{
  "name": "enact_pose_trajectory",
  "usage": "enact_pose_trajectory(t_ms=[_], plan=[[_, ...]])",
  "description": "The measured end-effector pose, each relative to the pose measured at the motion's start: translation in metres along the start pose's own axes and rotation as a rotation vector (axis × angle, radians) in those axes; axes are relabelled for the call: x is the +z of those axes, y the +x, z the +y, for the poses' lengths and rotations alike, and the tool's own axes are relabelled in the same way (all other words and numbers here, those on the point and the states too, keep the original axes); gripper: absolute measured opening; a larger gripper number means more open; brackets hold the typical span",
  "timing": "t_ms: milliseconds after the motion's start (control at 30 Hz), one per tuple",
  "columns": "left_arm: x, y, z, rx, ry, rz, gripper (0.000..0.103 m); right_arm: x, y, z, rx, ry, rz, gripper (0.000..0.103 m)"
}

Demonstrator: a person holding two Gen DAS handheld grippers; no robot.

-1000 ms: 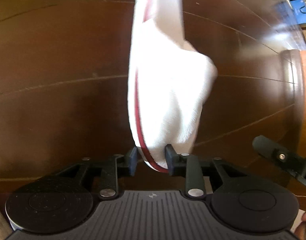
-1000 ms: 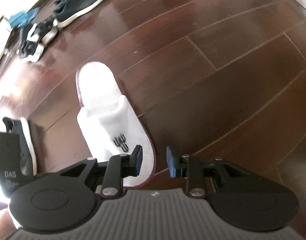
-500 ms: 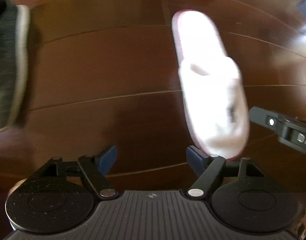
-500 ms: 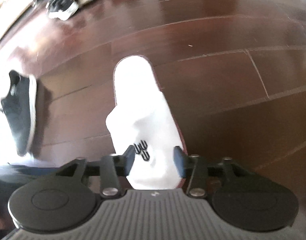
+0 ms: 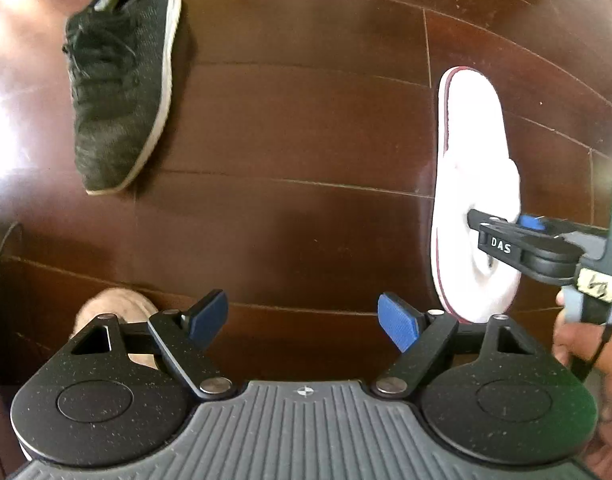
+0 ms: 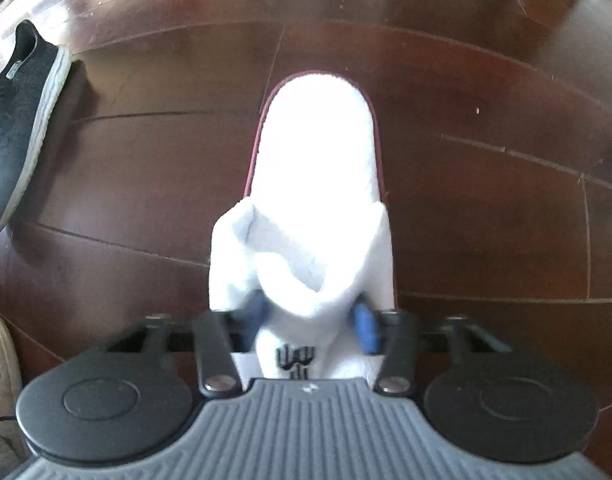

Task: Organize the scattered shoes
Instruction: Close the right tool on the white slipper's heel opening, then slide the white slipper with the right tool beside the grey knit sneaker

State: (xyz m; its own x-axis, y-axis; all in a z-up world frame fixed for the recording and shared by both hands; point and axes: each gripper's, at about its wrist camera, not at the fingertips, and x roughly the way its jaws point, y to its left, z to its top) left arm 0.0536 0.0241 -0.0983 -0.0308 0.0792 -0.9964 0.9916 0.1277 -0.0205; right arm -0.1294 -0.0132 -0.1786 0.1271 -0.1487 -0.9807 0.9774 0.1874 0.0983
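My right gripper (image 6: 307,322) is clamped on the fuzzy upper of a white terry slipper w/ dark red edging (image 6: 317,184), which lies on the dark brown wood plank floor (image 6: 485,208), heel end pointing away from me. My left gripper (image 5: 304,316) has its blue-padded fingers (image 5: 397,322) spread wide w/ nothing between them, above bare floor. A black knit sneaker w/ white sole (image 5: 118,80) lies well apart to the slipper's left, toe toward me; a hand (image 5: 585,344) holds the right tool.

The frames show one fluffy white slipper with maroon edging (image 6: 317,184), one black knit sneaker with a white sole (image 5: 120,76), and two black two-finger grippers with blue pads.
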Motion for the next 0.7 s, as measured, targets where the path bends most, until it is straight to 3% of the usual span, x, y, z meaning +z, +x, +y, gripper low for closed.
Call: enact_pose_trajectory(t_ms=[233, 433, 533, 600, 700], plan=[[0.01, -0.005, -0.008, -0.033, 0.007, -0.021, 0.087, -0.031, -0.036, -0.02, -0.018, 0.159, -0.019, 0.016], [0.013, -0.005, -0.012, -0.041, 0.025, -0.017, 0.087, -0.084, -0.036, -0.022, -0.051, 0.176, 0.062, 0.019], [0.012, -0.004, -0.016, -0.042, 0.034, -0.009, 0.087, -0.106, -0.029, -0.027, -0.085, 0.21, 0.098, 0.03], [0.011, -0.003, -0.018, -0.043, 0.043, -0.005, 0.087, -0.107, -0.028, -0.027, -0.1, 0.222, 0.102, 0.055], [0.011, -0.005, -0.021, -0.046, 0.052, -0.01, 0.087, -0.106, -0.026, -0.025, -0.101, 0.226, 0.083, 0.069]])
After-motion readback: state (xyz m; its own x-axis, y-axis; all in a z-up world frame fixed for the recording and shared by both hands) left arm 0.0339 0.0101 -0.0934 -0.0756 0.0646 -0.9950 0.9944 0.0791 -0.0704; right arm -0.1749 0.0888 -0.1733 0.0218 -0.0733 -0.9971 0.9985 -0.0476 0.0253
